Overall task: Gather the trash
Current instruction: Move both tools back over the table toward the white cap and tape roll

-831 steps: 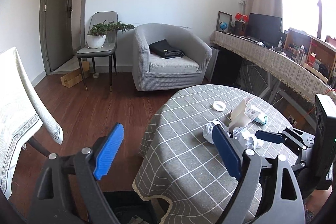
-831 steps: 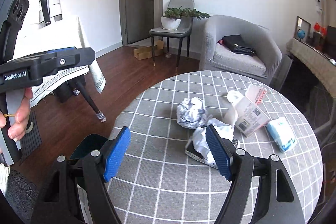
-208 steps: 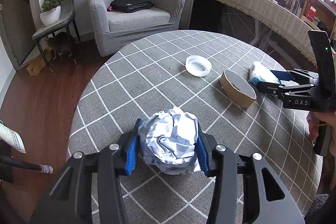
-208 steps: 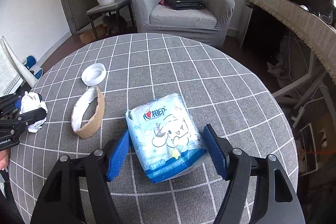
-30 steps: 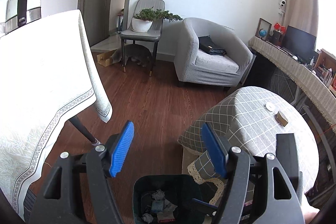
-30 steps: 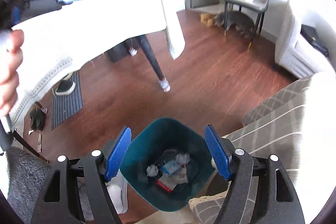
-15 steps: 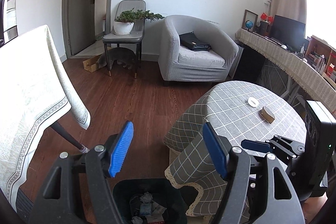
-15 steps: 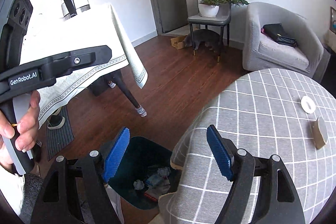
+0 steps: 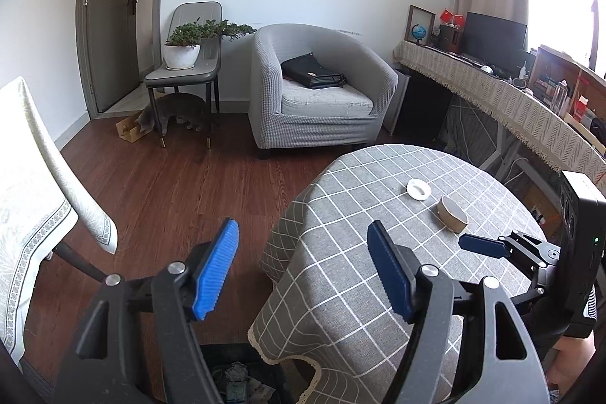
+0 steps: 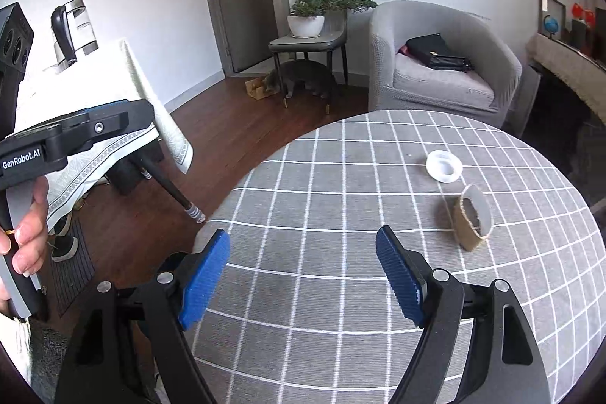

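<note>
Trash bin (image 9: pixel 242 377), left view only, seemingly.

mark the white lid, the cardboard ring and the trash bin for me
white lid (image 10: pixel 443 166): right wrist view, on its near rim.
cardboard ring (image 10: pixel 466 228): right wrist view, on its brown outer wall.
trash bin (image 9: pixel 242 351): left wrist view, on its dark far rim, bottom edge of frame.

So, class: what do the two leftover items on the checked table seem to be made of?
Squashed ring: apparently brown cardboard, matte, with a paler lining; it holds its bent shape. Round lid: probably white plastic, smooth, with a moulded rim. Checked table: draped in woven cloth.
</note>
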